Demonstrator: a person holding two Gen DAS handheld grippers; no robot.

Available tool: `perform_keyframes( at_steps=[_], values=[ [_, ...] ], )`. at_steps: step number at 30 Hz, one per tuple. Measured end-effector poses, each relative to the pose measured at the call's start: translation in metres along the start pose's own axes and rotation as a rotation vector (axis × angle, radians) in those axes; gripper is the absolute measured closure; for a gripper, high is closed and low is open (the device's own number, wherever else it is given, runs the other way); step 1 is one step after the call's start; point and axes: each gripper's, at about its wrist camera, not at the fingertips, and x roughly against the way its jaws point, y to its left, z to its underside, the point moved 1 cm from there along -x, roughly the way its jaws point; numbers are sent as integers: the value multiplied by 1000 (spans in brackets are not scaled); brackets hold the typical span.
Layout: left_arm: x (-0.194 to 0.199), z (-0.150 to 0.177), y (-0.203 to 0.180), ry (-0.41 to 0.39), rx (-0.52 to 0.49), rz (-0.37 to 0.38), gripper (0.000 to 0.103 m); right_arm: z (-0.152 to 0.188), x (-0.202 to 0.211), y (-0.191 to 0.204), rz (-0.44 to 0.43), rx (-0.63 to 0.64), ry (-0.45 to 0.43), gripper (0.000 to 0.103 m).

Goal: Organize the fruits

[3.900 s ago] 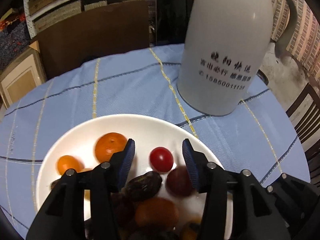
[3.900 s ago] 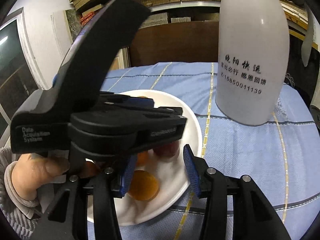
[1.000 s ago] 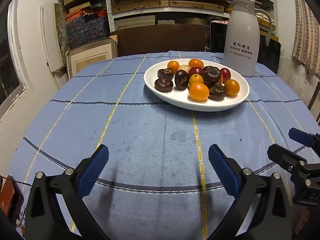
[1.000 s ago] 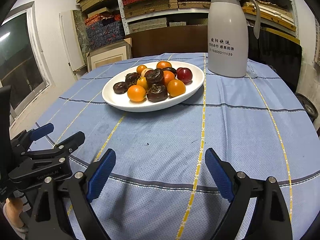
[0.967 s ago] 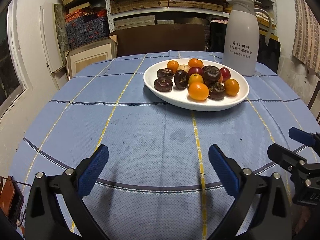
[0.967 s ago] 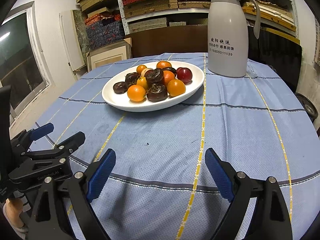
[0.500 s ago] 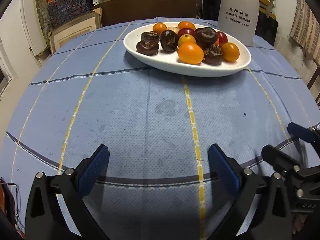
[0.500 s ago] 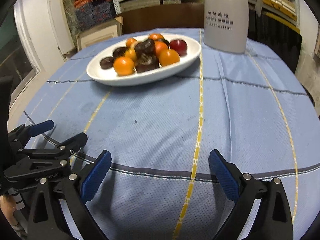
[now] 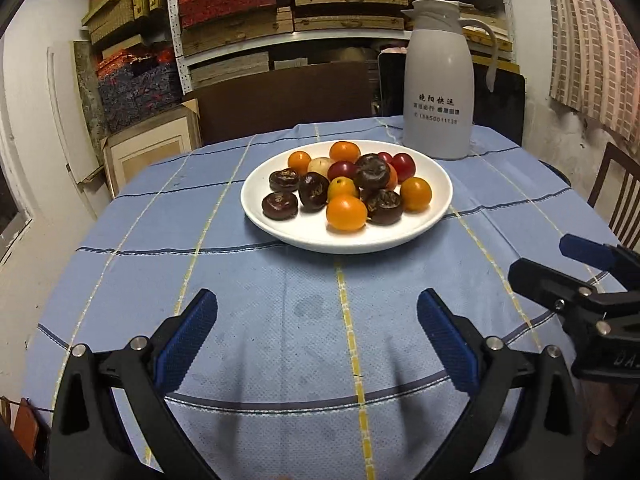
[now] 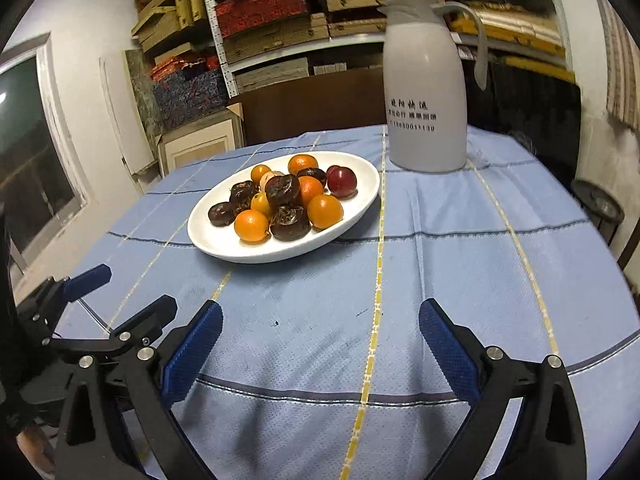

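Both spread, empty grippers' fingers (image 9: 188, 336) sit well short of fruit plate (image 9: 436, 224).

A pale fruit (image 9: 319, 165) sits half hidden behind the darker ones on the plate (image 9: 400, 236).

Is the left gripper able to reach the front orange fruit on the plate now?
Probably yes. The left gripper has open jaws, and only bare tablecloth lies before the plate; the orange fruit sits at the near edge, uncovered.

Bare tablecloth (image 9: 312, 304) between both wide-spread claws and the fruit plate (image 9: 400, 240); flask (image 9: 438, 96) close behind.
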Motion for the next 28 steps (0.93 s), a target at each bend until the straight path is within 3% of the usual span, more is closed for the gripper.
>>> perform_keyframes(
  at_steps=[11, 16, 20, 28],
  values=[
    [-2, -2, 8, 21, 84, 106, 5, -1, 0, 2, 5, 6, -8, 4],
    [7, -2, 9, -48, 67, 9, 5, -2, 3, 1, 2, 2, -19, 4],
    [6, -3, 10, -41, 58, -29, 5, -2, 5, 1, 6, 5, -27, 4],
    [3, -3, 15, -25, 65, -29, 5, -2, 6, 1, 5, 9, -30, 4]
  ],
)
